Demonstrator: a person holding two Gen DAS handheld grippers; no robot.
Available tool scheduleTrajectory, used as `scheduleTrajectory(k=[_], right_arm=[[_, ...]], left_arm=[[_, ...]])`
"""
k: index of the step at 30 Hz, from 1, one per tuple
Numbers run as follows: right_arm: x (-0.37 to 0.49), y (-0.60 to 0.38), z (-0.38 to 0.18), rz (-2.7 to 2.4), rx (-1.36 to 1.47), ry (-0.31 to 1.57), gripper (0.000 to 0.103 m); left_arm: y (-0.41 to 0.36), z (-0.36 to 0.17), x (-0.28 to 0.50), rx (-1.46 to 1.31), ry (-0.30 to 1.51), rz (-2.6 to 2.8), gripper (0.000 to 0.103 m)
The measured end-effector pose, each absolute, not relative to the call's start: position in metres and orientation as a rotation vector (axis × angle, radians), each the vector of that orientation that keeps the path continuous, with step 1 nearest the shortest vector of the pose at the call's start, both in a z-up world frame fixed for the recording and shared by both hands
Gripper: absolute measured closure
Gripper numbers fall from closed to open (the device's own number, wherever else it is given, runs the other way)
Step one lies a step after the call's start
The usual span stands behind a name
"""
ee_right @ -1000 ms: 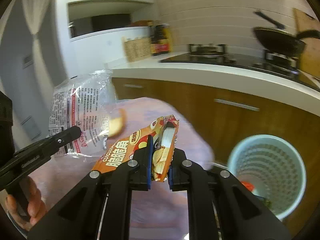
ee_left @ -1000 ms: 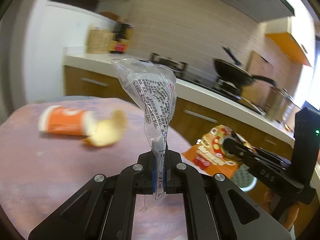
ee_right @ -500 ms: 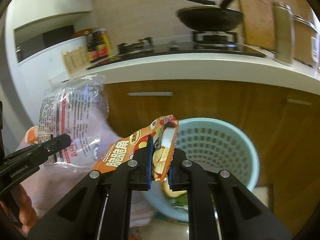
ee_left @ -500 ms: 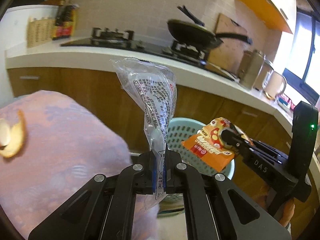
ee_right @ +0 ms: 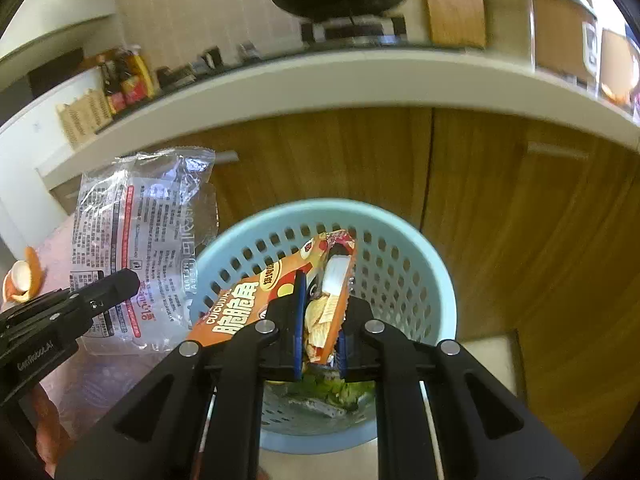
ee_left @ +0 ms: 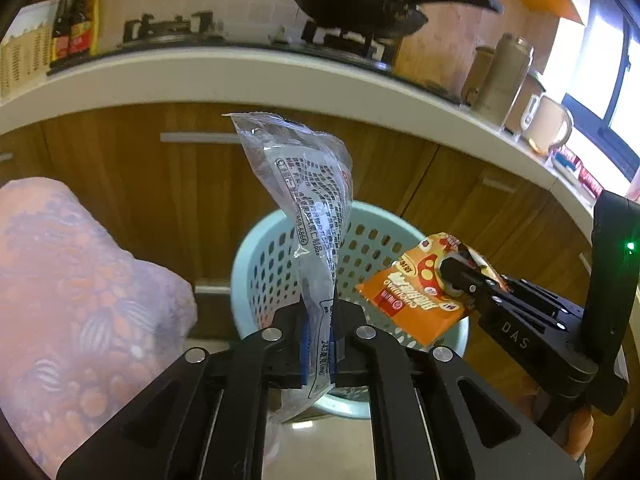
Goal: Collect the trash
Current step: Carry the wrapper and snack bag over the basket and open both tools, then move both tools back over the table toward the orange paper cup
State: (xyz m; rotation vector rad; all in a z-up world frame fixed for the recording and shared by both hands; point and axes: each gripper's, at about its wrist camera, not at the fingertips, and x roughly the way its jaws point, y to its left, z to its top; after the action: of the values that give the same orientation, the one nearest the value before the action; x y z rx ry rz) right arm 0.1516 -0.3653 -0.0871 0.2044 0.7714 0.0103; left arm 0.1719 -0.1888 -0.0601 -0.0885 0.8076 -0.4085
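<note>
- Wrappers sit pinched in both claws: the clear printed wrapper (ee_left: 308, 216) stands upright from between the nearly closed fingers of the left claw (ee_left: 319, 344).
- The orange snack bag (ee_right: 280, 296) is clamped between the fingers of the right claw (ee_right: 320, 344), sticking out ahead and to its left.
- Just beyond and below both claws stands the pale blue bin (ee_right: 436, 264), with green and white scraps at its bottom.
- Left of the left claw lies a patterned tablecloth (ee_left: 72, 288); an orange peel (ee_right: 24, 280) rests on it.
- Behind the bin run wooden cabinets (ee_left: 460, 192) under a white counter (ee_right: 360, 80).
</note>
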Motion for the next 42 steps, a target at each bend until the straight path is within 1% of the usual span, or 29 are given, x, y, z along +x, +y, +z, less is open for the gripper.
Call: scheduleTrajectory(k=[1,3,5,7,9,10,12,13,14,20,27,29,33,35,40,42], right_arm=[[0.154,-0.367,-0.092,0.007,0.212,0.79,0.092],[0.159,-0.37,-0.101,0.003,0.223,0.818,0.092],[0.161,-0.373,-0.106,-0.002,0.23,0.839,0.089],[0.162,-0.377,-0.109,-0.001,0.249,0.845,0.079],[0.161,-0.379,-0.109,-0.009,0.247,0.844,0.079],[0.162,-0.38,-0.108,-0.013,0.247,0.846,0.076],[0.16,-0.382,-0.106,-0.018,0.264,0.84,0.065],[0.159,-0.383,-0.105,-0.018,0.271,0.835,0.054],[0.158,-0.383,-0.102,-0.017,0.275,0.824,0.052],[0.149,-0.369,-0.078,0.003,0.247,0.764,0.052],[0.14,-0.331,-0.052,0.117,0.21,0.727,0.052],[0.135,-0.315,-0.044,0.163,0.192,0.711,0.048],[0.13,-0.271,-0.027,0.251,0.15,0.684,0.046],[0.128,-0.251,-0.022,0.291,0.139,0.679,0.042],[0.129,-0.186,-0.011,0.396,0.071,0.677,0.042],[0.13,-0.16,-0.008,0.435,0.04,0.673,0.042]], left_arm=[[-0.192,-0.063,0.174,-0.08,0.817,-0.407,0.097],[-0.195,-0.068,0.178,-0.065,0.827,-0.401,0.088],[-0.196,-0.073,0.181,-0.063,0.84,-0.39,0.064],[-0.197,-0.074,0.182,-0.074,0.839,-0.397,0.059],[-0.196,-0.073,0.182,-0.072,0.835,-0.398,0.057],[-0.195,-0.072,0.182,-0.077,0.837,-0.398,0.056],[-0.193,-0.071,0.18,-0.086,0.832,-0.402,0.055],[-0.191,-0.069,0.178,-0.086,0.827,-0.401,0.054],[-0.19,-0.068,0.176,-0.084,0.821,-0.399,0.053],[-0.182,-0.052,0.162,-0.101,0.779,-0.406,0.052],[-0.151,-0.025,0.134,-0.125,0.706,-0.384,0.051],[-0.134,-0.019,0.122,-0.139,0.683,-0.366,0.045],[-0.088,-0.005,0.097,-0.152,0.631,-0.286,0.043],[-0.066,0.003,0.089,-0.169,0.607,-0.246,0.04],[0.0,0.02,0.069,-0.21,0.542,-0.116,0.03],[0.025,0.024,0.063,-0.228,0.521,-0.07,0.029]])
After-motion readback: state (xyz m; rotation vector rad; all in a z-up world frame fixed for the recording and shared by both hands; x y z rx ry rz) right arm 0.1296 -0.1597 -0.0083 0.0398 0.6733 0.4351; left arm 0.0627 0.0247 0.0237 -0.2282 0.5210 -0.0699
